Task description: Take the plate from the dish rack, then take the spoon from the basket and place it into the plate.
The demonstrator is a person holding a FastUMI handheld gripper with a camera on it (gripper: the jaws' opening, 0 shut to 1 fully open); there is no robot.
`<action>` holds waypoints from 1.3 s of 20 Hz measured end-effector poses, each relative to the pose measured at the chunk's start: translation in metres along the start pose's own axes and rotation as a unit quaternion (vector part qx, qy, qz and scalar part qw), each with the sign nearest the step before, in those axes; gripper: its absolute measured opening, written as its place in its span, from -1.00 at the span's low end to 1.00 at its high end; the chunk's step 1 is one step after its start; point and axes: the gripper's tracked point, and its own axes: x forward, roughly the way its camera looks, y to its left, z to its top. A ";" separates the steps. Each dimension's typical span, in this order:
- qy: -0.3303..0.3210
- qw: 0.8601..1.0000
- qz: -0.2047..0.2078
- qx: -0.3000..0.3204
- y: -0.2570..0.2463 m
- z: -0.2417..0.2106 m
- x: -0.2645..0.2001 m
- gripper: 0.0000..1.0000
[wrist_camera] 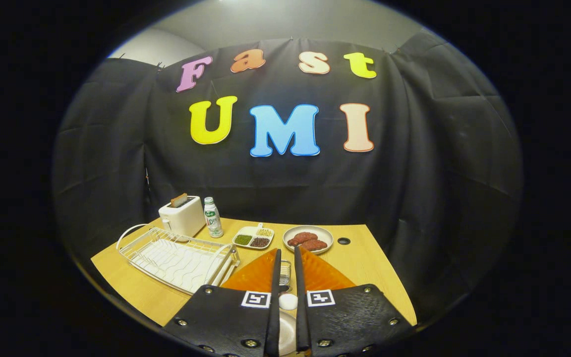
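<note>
Claw: the gripper [287, 250] has its fingers drawn almost together, with only a thin gap. A white rounded piece [288, 301] sits in that gap (perhaps the spoon); I cannot tell if both fingers press on it.
Plate: the orange plate [253, 277] lies flat on the table [365, 258] under the fingers, out of the dish rack [176, 258].
Basket: a small wire basket [285, 271] is just visible between the fingers.
Risk: a loose hold could let the white piece slip and miss the plate – or the fingers could push the plate toward the dish of meat [308, 239] beyond.
</note>
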 end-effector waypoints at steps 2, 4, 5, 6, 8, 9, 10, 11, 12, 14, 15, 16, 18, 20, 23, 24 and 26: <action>0.011 1.000 0.004 0.000 0.006 -0.008 -0.004 -0.75; 0.020 1.000 0.005 -0.003 0.008 -0.014 -0.005 -0.75; 0.027 1.000 0.006 -0.003 0.010 -0.019 -0.005 -0.75; 0.036 0.999 0.003 -0.003 0.011 -0.025 -0.006 -0.75; 0.061 0.998 -0.007 -0.003 0.011 -0.041 -0.003 -0.75; 0.071 0.997 -0.006 0.001 0.013 -0.048 -0.001 -0.75; 0.080 0.997 -0.002 0.007 0.018 -0.053 0.001 -0.75; 0.087 0.996 0.002 0.015 0.022 -0.058 0.002 -0.75; 0.094 0.995 0.008 0.018 0.027 -0.064 0.005 -0.75; 0.104 0.994 0.018 0.013 0.035 -0.071 0.009 -0.75; 0.110 0.994 0.024 0.011 0.040 -0.074 0.011 -0.75; 0.115 0.993 0.032 0.011 0.047 -0.076 0.014 -0.75; 0.121 0.991 0.049 0.006 0.059 -0.080 0.019 -0.75; 0.128 0.990 0.060 -0.005 0.069 -0.086 0.026 -0.75; 0.139 0.987 0.074 -0.025 0.079 -0.096 0.035 -0.75; 0.144 0.986 0.079 -0.032 0.082 -0.101 0.038 -0.75; 0.151 0.984 0.090 -0.037 0.090 -0.108 0.044 -0.75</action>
